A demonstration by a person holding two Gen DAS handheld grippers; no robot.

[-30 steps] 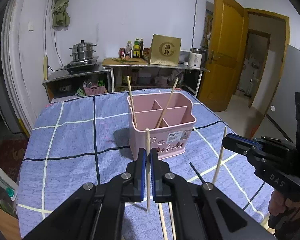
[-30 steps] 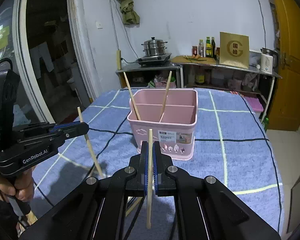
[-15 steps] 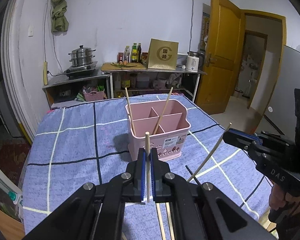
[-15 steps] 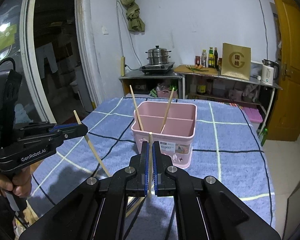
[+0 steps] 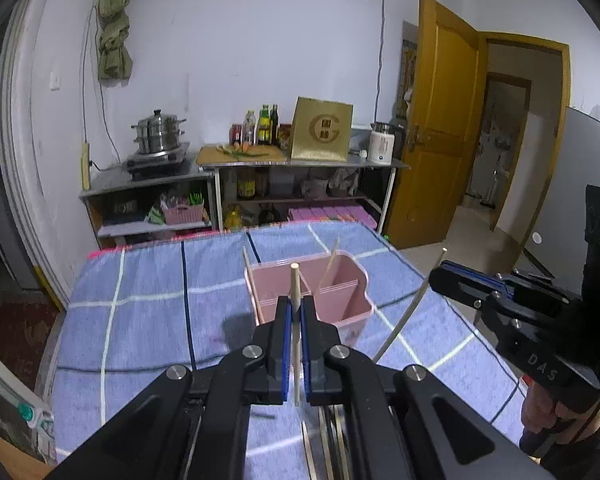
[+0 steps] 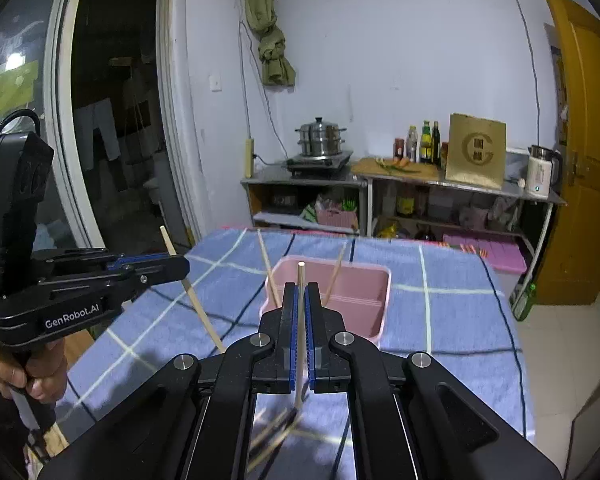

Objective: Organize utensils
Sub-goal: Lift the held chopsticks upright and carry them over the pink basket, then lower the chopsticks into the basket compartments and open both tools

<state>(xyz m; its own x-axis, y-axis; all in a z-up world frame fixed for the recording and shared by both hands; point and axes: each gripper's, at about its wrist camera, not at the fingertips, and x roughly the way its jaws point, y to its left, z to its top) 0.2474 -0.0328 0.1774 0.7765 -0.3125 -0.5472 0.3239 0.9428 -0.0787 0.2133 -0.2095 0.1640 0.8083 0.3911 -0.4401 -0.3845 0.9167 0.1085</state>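
Observation:
A pink divided caddy (image 5: pixel 354 312) (image 6: pixel 364 312) stands on the blue checked cloth, with two wooden chopsticks (image 5: pixel 330 264) (image 6: pixel 266 264) leaning in it. My left gripper (image 5: pixel 295 304) is shut on an upright chopstick (image 5: pixel 294 280), held above the cloth just in front of the caddy. The right wrist view shows that gripper (image 6: pixel 180 268) at the left with its stick (image 6: pixel 198 312) slanting. My right gripper (image 6: pixel 300 292) is shut on another chopstick (image 6: pixel 301 276). In the left wrist view the right gripper (image 5: pixel 440 280) is right of the caddy, and its stick (image 5: pixel 404 320) slants down toward the cloth.
Several loose chopsticks (image 5: pixel 320 440) (image 6: pixel 272 436) lie on the cloth below the grippers, blurred. The table (image 5: pixel 140 320) drops off at the right toward a tiled floor. Metal shelves (image 5: pixel 220 168) with a pot and bottles stand behind; a yellow door (image 5: pixel 432 120) is at the right.
Both grippers have risen with their chopsticks lifted off the cloth. The caddy now sits lower and farther off in both views. The right gripper's stick has tilted.

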